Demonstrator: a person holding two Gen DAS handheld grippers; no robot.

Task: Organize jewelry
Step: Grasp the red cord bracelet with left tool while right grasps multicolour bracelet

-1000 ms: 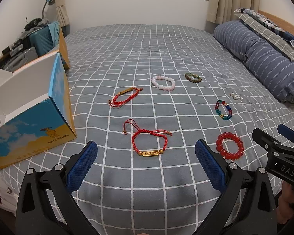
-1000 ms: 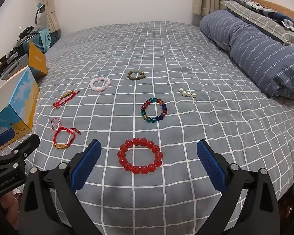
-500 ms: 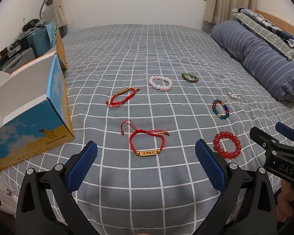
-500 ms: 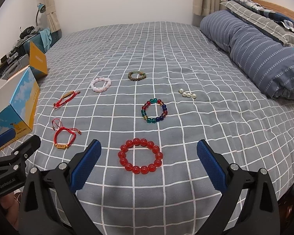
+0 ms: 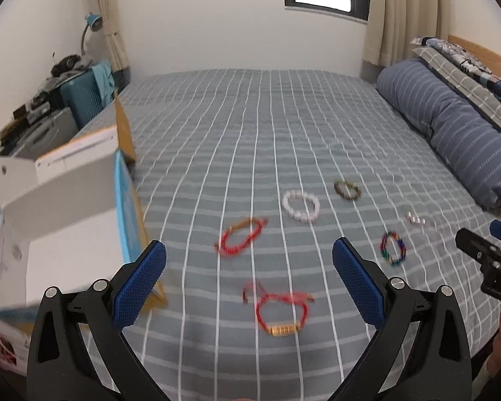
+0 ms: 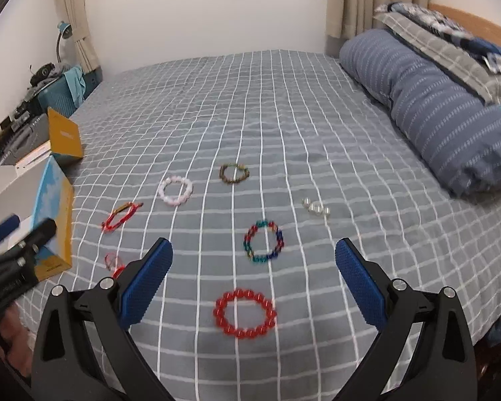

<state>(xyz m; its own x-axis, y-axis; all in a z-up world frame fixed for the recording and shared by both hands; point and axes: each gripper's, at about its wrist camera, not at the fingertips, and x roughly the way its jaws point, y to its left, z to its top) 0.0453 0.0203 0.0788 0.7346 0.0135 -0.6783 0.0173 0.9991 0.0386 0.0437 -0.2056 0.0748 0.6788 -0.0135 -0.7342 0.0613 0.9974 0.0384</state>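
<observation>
Jaws of both the left gripper (image 5: 249,274) and right gripper (image 6: 254,275) stand wide apart, empty. The red cord bracelet (image 5: 281,312) lies on the bedspread (image 5: 250,127) below: light, limp; pinch its stiff gold bar.

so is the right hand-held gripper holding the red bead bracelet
No, the right hand-held gripper is open and the red bead bracelet lies on the bed.

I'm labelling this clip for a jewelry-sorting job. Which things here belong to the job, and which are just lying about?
Part of the job:
- red bead bracelet
- multicolored bead bracelet
- pearls
- pink bead bracelet
- brown bead bracelet
- two red cord bracelets
- open box, probably
- both open grippers

Lying about:
- rolled blanket
- desk lamp
- suitcase
</observation>
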